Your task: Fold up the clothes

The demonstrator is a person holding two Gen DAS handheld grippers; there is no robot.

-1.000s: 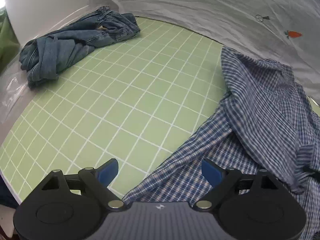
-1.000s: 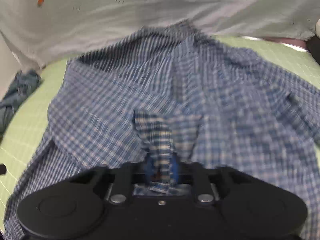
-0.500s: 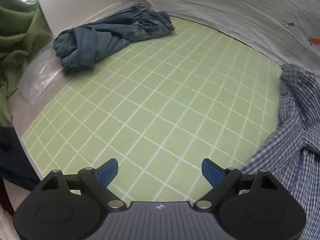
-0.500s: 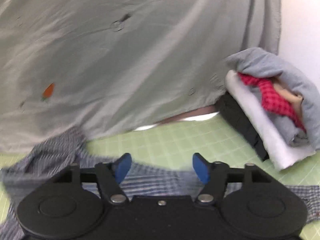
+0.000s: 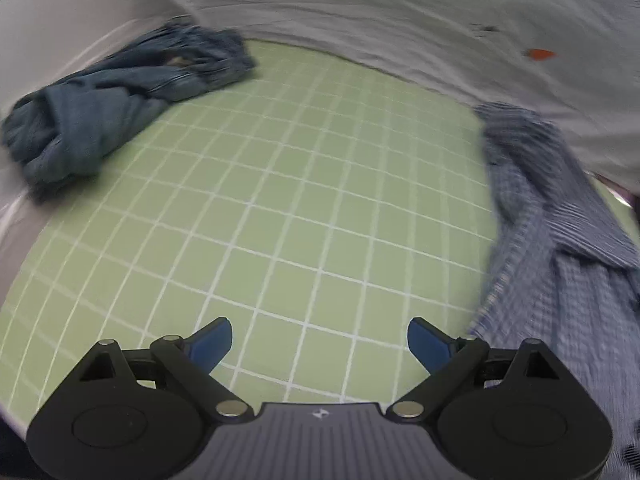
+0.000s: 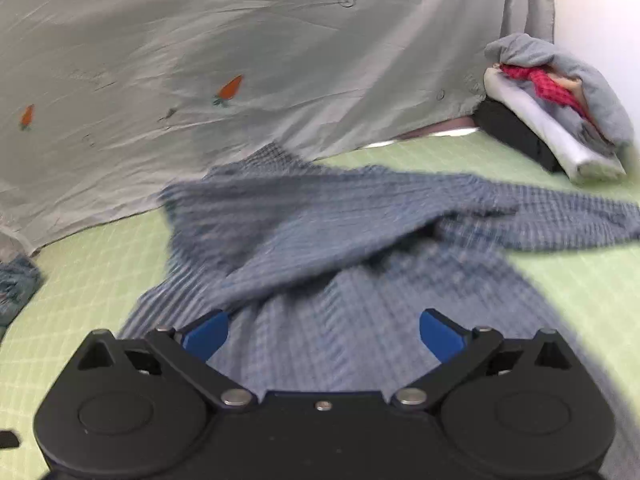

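Note:
A blue-and-white checked shirt lies rumpled on the green grid mat, one sleeve stretched toward the right. My right gripper hovers over the shirt's near part. Its jaws are opening and stand wide, with the cloth lying below them, not pinched. In the left wrist view the same shirt fills the right edge. My left gripper is open over bare mat, a little left of the shirt's edge, nothing between its blue pads.
Crumpled blue jeans lie at the mat's far left. A grey sheet with carrot prints hangs along the back. A stack of folded clothes, grey, red and black, sits at the back right.
My right gripper let go of the pinched shirt fold and opened wide. It swung away toward the clothes stack and back over the shirt. My left gripper shifted left off the shirt onto bare mat.

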